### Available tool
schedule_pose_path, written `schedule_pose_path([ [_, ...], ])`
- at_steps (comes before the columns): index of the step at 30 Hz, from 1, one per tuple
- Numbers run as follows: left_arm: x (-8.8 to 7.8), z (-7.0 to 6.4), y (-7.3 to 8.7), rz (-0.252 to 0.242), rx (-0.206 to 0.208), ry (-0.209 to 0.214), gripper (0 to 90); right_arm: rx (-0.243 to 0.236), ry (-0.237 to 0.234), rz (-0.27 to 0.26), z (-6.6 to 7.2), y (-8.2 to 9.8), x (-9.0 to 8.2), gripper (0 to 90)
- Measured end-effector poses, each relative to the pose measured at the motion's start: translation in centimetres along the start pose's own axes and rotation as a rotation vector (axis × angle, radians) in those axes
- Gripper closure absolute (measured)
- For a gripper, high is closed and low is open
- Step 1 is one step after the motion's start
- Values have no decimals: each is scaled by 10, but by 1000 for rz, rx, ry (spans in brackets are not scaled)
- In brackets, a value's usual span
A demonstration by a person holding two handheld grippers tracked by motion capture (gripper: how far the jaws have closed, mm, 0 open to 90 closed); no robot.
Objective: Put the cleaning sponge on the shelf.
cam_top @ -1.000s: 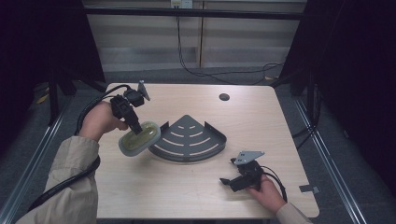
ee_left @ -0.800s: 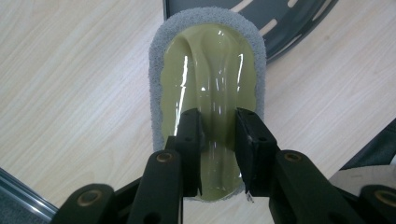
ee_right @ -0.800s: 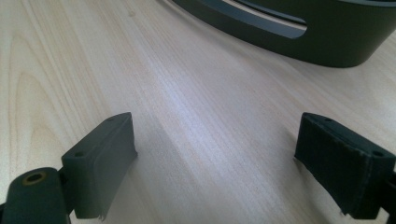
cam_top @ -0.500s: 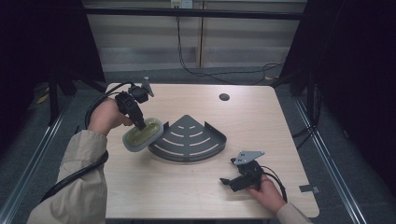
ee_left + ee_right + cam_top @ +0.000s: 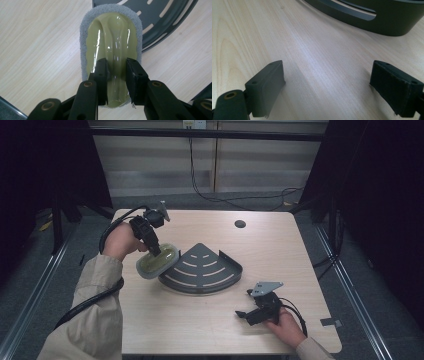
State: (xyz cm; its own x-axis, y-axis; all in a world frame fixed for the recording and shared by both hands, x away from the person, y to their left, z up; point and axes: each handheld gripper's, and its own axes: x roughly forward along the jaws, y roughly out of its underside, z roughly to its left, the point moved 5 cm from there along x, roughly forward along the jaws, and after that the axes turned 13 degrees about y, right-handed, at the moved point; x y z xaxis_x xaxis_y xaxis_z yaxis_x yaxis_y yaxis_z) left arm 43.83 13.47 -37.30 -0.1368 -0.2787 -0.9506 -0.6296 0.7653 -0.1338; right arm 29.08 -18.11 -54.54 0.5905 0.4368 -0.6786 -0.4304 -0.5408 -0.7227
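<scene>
At the left of the pale wooden table (image 5: 200, 330), the left gripper (image 5: 156, 251) pinches the raised ridge of a yellow-green oval scrubber with a grey sponge underside (image 5: 156, 261), its jaws clamped on that handle. Since a second ago the scrubber has moved from the bare tabletop to the left edge of the dark grey quarter-round slotted corner shelf (image 5: 202, 270), so placing or scrubbing looks near. The shelf holds nothing yet. The right gripper (image 5: 245, 313) rests near the front edge, jaws spread and empty.

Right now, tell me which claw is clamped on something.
The left claw, shut on the green sponge scrubber's handle; the right claw stands open over bare table.
</scene>
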Motion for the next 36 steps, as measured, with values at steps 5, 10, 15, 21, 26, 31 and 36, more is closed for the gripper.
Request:
schedule_pose_path([
  [5, 3, 0, -5, 4, -3, -5, 722, 0, 0, 0, 0, 0, 0, 114],
  [10, 5, 3, -10, 7, 3, -4, 722, 0, 0, 0, 0, 0, 0, 114],
  [15, 6, 4, -14, 1, 3, -10, 722, 0, 0, 0, 0, 0, 0, 114],
  [21, 11, 3, -19, 6, 9, -13, 721, 0, 0, 0, 0, 0, 0, 114],
  [26, 14, 3, -24, 5, 11, -14, 722, 1, 1, 0, 0, 0, 0, 114],
  [31, 18, 3, -29, -2, 14, -17, 722, 0, 1, 0, 0, 0, 0, 114],
  [36, 24, 2, -34, 2, 15, -11, 721, -1, 0, 0, 0, 0, 0, 114],
])
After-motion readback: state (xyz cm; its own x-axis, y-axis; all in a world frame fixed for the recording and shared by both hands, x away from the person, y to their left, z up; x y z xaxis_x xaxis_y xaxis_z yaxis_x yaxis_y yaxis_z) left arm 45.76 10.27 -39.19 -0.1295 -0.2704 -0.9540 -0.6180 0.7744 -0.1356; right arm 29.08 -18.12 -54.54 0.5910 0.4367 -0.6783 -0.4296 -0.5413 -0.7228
